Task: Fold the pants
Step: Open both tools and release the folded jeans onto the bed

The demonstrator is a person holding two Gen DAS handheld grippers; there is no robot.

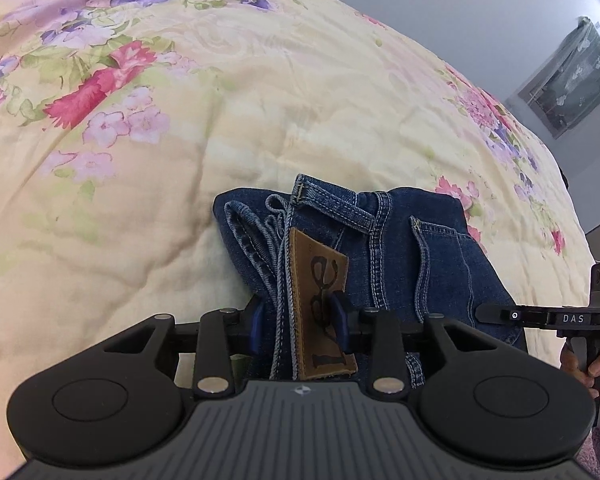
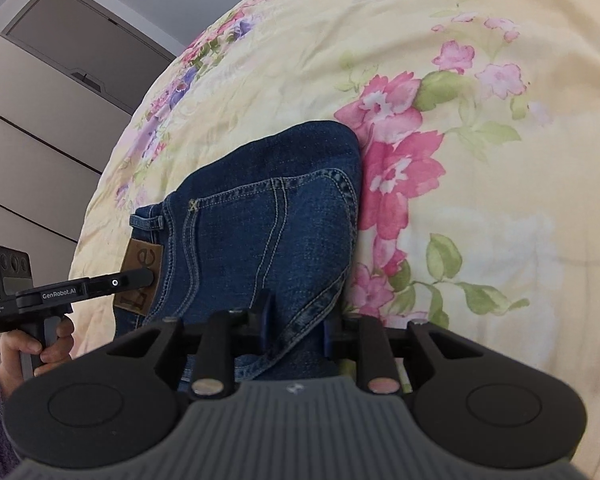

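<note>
On the floral bed quilt lie the folded jeans, thick, limp denim best pinched at stitched edges: left gripper jaws clamp the waistband, right gripper jaws the hem.

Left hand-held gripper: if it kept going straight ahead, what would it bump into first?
Probably the jeans. The left hand-held gripper already has their waistband and brown leather patch between its fingers; the flowery quilt lies beyond.
</note>
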